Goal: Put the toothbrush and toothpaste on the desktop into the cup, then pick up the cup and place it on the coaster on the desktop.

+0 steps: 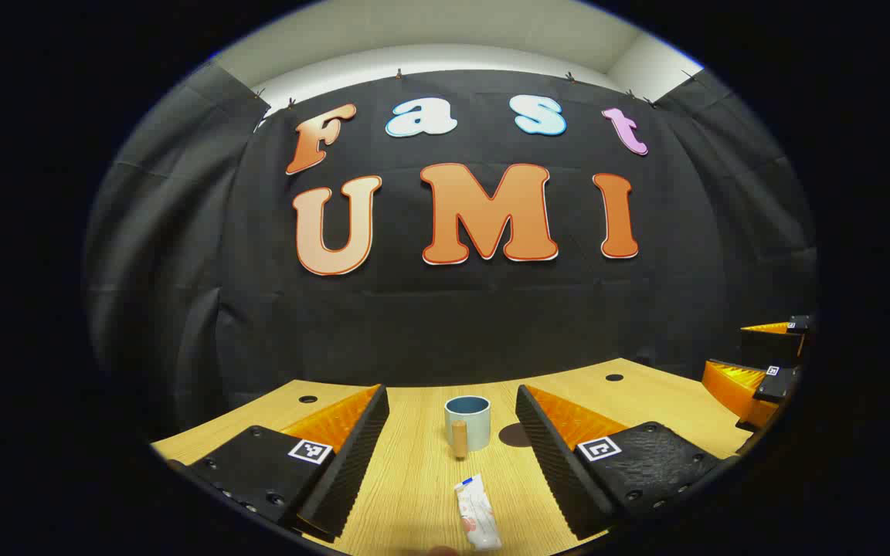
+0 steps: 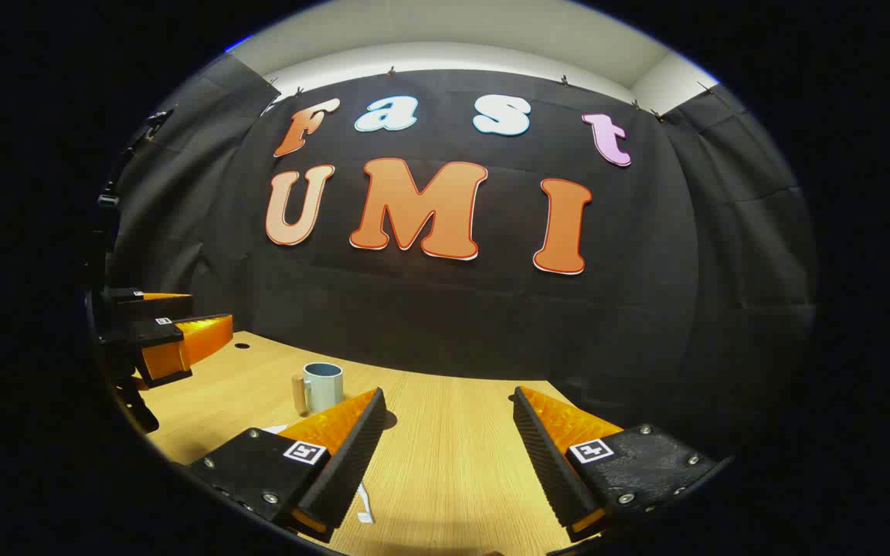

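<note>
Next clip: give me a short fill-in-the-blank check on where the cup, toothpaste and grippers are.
1. In the left gripper view, the toothpaste tube lies flat on the ____, between the left gripper fingers.
2. The cup stands ____ beyond the tube.
3. The dark coaster lies just ____ of the cup in that view.
4. The right gripper is ____, holding nothing.

Missing words: desktop; upright; right; open

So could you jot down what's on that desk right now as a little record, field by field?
surface: wooden desk
cup: pale mug with a wooden handle, upright, nothing seen sticking out
toothpaste: white tube lying flat on the desk, nearer the camera than the mug
coaster: dark round disc just right of the mug
left gripper: open, holding nothing
right gripper: open, holding nothing
task progress: nothing moved into the mug yet
</note>
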A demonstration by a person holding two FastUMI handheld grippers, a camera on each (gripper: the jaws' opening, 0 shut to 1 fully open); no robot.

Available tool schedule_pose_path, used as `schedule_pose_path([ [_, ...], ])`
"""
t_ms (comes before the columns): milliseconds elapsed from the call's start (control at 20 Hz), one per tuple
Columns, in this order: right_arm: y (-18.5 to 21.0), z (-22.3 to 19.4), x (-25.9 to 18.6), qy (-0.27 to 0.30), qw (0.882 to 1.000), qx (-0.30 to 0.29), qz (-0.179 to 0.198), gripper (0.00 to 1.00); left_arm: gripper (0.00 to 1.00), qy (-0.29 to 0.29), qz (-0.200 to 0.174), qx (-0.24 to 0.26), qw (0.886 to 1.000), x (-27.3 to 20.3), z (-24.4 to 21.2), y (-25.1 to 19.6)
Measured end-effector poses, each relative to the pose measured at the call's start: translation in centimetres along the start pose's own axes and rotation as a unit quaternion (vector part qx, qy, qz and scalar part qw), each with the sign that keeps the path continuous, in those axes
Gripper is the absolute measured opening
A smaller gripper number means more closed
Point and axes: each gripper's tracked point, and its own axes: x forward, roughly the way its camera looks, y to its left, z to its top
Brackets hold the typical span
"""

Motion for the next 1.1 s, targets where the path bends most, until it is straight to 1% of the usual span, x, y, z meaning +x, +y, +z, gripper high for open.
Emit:
schedule_pose_path([
  [600,0.2,-0.31,0.06,0.009,1.0,-0.001,0.01,0.98,0.99,0.016,-0.008,0.002,1.0,0.39,-0.6,-0.53],
  [950,0.54,-0.67,0.24,0.013,1.0,0.003,0.023,0.98,0.99,0.018,-0.01,0.007,1.0,0.41,-0.67,-0.52],
  [1100,0.75,-0.8,0.57,0.024,0.999,-0.002,0.034,0.98,0.99,0.03,-0.01,0.011,0.999,0.9,-1.05,-0.26],
])
